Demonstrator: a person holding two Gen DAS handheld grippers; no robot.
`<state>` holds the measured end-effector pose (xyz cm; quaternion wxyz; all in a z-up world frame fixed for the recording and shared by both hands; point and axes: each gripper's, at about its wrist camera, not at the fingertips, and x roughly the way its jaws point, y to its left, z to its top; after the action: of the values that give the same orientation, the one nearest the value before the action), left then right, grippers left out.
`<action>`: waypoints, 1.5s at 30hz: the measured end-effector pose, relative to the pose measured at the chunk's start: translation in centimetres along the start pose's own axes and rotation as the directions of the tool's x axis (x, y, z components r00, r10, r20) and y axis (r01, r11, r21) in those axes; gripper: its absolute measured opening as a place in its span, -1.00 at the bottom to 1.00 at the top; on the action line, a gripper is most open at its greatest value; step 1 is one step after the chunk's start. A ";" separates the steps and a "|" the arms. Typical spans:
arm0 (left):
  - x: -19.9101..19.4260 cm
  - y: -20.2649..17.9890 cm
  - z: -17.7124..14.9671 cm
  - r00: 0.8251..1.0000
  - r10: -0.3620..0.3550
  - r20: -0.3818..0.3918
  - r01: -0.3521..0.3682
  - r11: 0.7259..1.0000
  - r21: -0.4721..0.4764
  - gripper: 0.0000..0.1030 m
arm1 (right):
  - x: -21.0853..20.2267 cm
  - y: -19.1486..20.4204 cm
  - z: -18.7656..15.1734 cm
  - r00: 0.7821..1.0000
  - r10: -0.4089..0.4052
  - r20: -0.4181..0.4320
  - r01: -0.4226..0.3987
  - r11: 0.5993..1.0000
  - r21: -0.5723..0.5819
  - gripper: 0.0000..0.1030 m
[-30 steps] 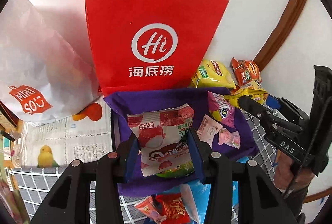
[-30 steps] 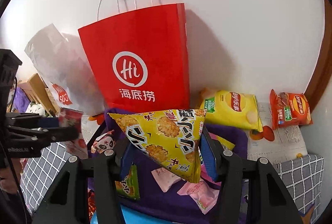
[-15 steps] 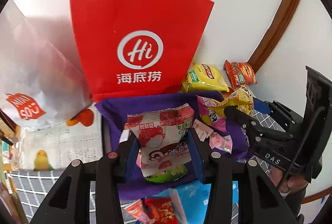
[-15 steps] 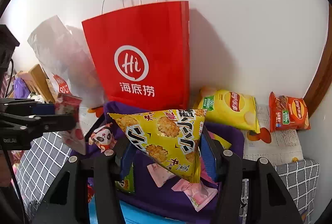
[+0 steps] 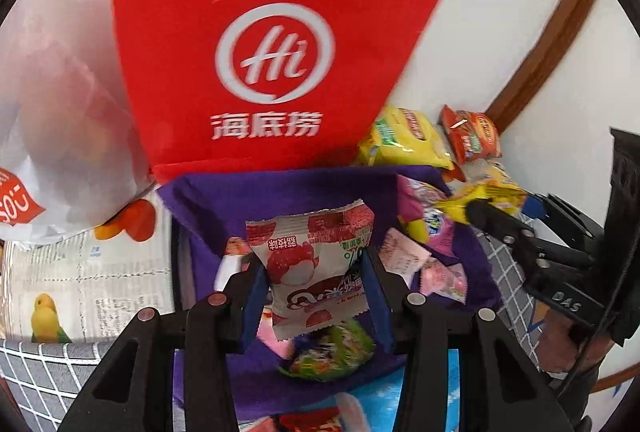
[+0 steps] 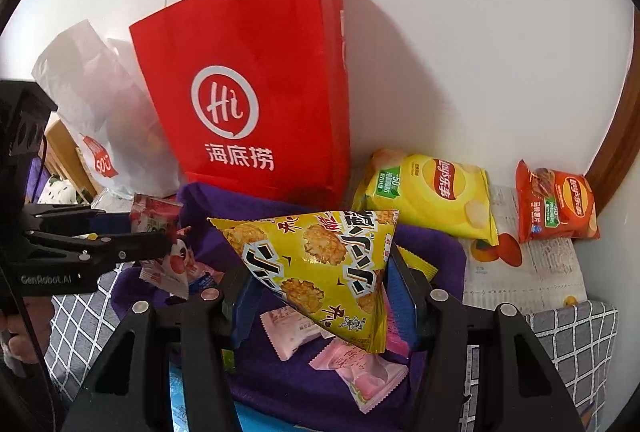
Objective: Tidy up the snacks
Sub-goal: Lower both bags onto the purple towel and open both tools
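My left gripper (image 5: 316, 292) is shut on a white-and-red lychee snack packet (image 5: 312, 264), held over the purple cloth-lined box (image 5: 280, 191). My right gripper (image 6: 316, 296) is shut on a yellow triangular rice-cracker bag (image 6: 320, 264) above the same box (image 6: 304, 388). Each gripper also shows in the other view: the left gripper (image 6: 168, 236) with its packet at the left, the right gripper (image 5: 476, 211) with the yellow bag at the right. Pink candy packets (image 6: 360, 372), a green packet (image 5: 332, 352) and a purple packet (image 5: 424, 220) lie in the box.
A red paper bag (image 6: 248, 103) stands against the wall behind the box, a white plastic bag (image 6: 100, 119) to its left. A yellow chip bag (image 6: 428, 191) and an orange chip bag (image 6: 556, 203) lie on newspaper (image 6: 532, 268) at the right. A grey checked cloth (image 6: 572, 344) covers the surface.
Both grippers have come down toward the purple box, each keeping its packet. The red bag looms larger and its handles have left the left wrist view.
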<state>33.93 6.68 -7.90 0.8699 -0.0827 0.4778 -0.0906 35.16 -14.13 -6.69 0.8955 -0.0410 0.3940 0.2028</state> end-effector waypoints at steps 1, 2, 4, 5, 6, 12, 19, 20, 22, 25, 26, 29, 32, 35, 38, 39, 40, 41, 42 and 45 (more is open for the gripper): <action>0.0 0.4 0.1 1.000 0.002 0.005 -0.002 1.000 -0.009 -0.17 | 0.1 -0.1 0.0 1.000 0.006 -0.001 -0.006 1.000 0.006 0.10; -0.1 0.8 0.2 1.000 0.001 0.013 -0.001 1.000 -0.020 -0.17 | 0.1 -0.2 0.0 1.000 0.014 -0.001 -0.014 1.000 0.009 0.10; 0.0 1.2 0.3 1.000 -0.008 0.014 0.008 1.000 -0.028 -0.17 | 0.2 -0.3 0.1 1.000 0.019 -0.002 -0.019 1.000 0.008 0.10; 0.1 1.2 0.3 1.000 -0.015 0.013 0.015 0.999 -0.033 -0.17 | 0.4 -0.3 0.0 1.000 0.019 -0.007 -0.019 1.000 0.006 0.10; 0.4 1.2 0.3 1.000 -0.024 0.009 0.024 0.999 -0.037 -0.17 | 0.6 -0.2 0.0 1.000 0.023 -0.014 -0.023 1.000 0.001 0.10; 1.9 0.3 0.1 0.997 -0.076 -0.025 0.075 0.997 -0.034 -0.17 | 1.7 0.7 -0.5 0.996 0.034 -0.084 -0.039 0.998 -0.056 0.10; 3.1 0.9 -0.1 0.994 -0.092 -0.057 0.088 0.993 -0.076 -0.16 | 1.9 1.7 -1.2 0.991 0.001 -0.131 -0.023 0.987 -0.162 0.10; 3.3 0.9 -0.1 0.994 -0.092 -0.061 0.087 0.993 -0.080 -0.16 | 1.9 1.7 -1.2 0.990 0.000 -0.139 -0.024 0.985 -0.169 0.10; 3.4 0.9 -0.1 0.993 -0.092 -0.068 0.086 0.993 -0.084 -0.16 | 2.2 1.7 -1.4 0.988 -0.015 -0.151 -0.012 0.984 -0.178 0.10; 3.6 0.9 -0.2 0.993 -0.087 -0.077 0.080 0.993 -0.084 -0.16 | 2.9 1.2 -1.4 0.982 -0.036 -0.188 0.006 0.987 -0.159 0.10; 3.6 0.9 -0.2 0.993 -0.088 -0.078 0.081 0.993 -0.085 -0.16 | 3.1 1.1 -1.5 0.980 -0.039 -0.194 0.009 0.988 -0.154 0.10; 3.4 0.7 -0.2 0.993 -0.090 -0.079 0.083 0.993 -0.083 -0.15 | 3.4 0.9 -1.6 0.976 -0.047 -0.212 0.015 0.989 -0.147 0.10; 3.3 0.5 -0.1 0.993 -0.090 -0.077 0.085 0.994 -0.073 -0.13 | 3.5 1.0 -1.7 0.975 -0.049 -0.215 0.016 0.988 -0.153 0.10; 3.4 0.4 -0.2 0.992 -0.089 -0.086 0.083 0.994 -0.071 -0.10 | 3.8 1.1 -1.8 0.973 -0.053 -0.226 0.016 0.986 -0.164 0.10; 3.5 0.3 -0.2 0.992 -0.087 -0.093 0.081 0.995 -0.067 -0.05 | 4.3 1.1 -1.9 0.967 -0.065 -0.245 0.025 0.986 -0.165 0.10; 3.5 0.2 -0.2 0.992 -0.088 -0.093 0.082 0.994 -0.065 -0.02 | 4.4 1.1 -2.0 0.966 -0.064 -0.251 0.023 0.987 -0.162 0.10; 3.5 0.2 -0.1 0.992 -0.087 -0.093 0.081 0.995 -0.063 0.04 | 4.4 1.1 -2.0 0.965 -0.059 -0.256 0.018 0.987 -0.160 0.11; 3.5 0.1 -0.1 0.992 -0.083 -0.092 0.078 0.995 -0.060 0.11 | 4.4 1.2 -2.0 0.965 -0.057 -0.258 0.015 0.987 -0.161 0.12; 3.4 0.0 0.0 0.993 -0.079 -0.091 0.074 0.996 -0.055 0.13 | 4.4 1.3 -2.1 0.964 -0.057 -0.260 0.014 0.987 -0.163 0.15; 3.1 -0.1 0.1 0.994 -0.070 -0.085 0.067 0.997 -0.048 0.23 | 4.3 1.6 -2.1 0.964 -0.058 -0.258 0.014 0.985 -0.170 0.29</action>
<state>35.63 5.81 -10.34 0.8426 -0.1144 0.5140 -0.1132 35.69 -11.75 -11.05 0.8326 -0.1492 0.4898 0.2112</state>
